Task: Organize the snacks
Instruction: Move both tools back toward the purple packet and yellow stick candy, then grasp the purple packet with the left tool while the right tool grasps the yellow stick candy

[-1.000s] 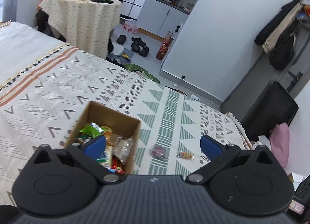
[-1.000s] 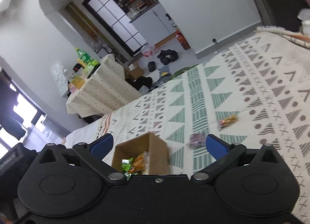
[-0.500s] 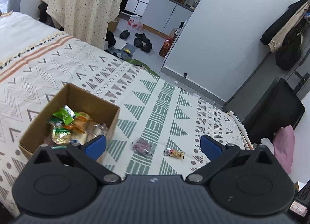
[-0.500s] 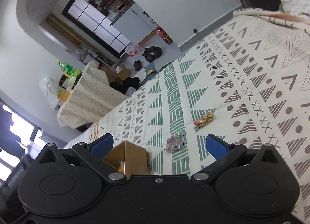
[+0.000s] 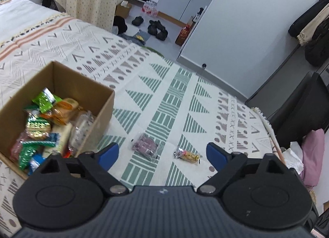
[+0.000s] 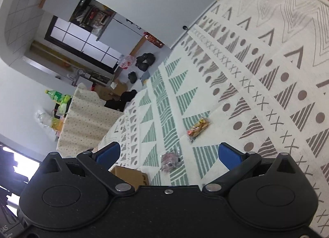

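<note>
Fingers of both grippers, left gripper (image 5: 162,154) and right gripper (image 6: 167,153), stood wide apart and empty above the patterned bedspread (image 5: 181,98). Two loose snacks, a purple packet (image 5: 145,145) and a yellow bar (image 5: 187,154), lay just ahead, likely next for collection. The cardboard box (image 5: 61,85) sat beside them, already holding many wrappers.

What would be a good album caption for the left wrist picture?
Open left gripper above a patterned bedspread, facing a purple snack packet and yellow snack bar beside a snack-filled brown cardboard box.

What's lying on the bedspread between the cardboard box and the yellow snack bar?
In the left wrist view, one purple snack packet lies between the cardboard box and the yellow snack bar; otherwise only patterned bedspread.
</note>
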A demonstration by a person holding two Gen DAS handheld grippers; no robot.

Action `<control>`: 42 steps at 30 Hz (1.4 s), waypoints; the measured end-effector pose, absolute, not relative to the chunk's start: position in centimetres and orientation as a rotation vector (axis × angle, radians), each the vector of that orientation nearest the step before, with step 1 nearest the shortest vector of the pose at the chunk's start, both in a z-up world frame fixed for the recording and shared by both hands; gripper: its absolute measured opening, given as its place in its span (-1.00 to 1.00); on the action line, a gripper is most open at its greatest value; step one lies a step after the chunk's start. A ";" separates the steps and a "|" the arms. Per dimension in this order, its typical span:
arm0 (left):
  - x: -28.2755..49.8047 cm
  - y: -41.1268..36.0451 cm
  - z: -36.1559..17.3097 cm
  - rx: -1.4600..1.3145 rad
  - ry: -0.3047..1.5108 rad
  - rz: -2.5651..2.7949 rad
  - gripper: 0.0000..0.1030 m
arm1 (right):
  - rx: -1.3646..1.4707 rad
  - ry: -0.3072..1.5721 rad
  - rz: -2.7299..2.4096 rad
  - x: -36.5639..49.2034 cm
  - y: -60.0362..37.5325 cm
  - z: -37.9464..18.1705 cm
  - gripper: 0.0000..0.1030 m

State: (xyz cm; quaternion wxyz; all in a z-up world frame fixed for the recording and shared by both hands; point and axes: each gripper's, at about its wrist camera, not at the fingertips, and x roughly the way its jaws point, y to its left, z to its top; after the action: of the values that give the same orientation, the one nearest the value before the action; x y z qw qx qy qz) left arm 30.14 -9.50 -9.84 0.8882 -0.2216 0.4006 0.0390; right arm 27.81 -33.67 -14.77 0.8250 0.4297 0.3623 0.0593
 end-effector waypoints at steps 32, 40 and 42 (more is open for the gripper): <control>41.0 -11.0 -22.3 -0.479 1.050 0.175 0.13 | 1.054 0.891 0.095 36.4 -33.2 -24.8 0.41; 42.1 -10.5 -22.6 -0.463 1.039 0.174 0.11 | 1.006 0.900 0.084 37.6 -32.4 -25.1 0.24; 42.3 -10.4 -22.7 -0.465 1.038 0.174 0.08 | 0.992 0.908 0.075 37.9 -32.2 -25.1 0.21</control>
State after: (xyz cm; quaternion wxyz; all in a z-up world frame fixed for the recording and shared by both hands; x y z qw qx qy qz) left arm 42.30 -10.39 -22.74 0.8391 -0.2198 0.4908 0.0822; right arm 37.95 -32.22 -25.11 0.7816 0.4593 0.4206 0.0345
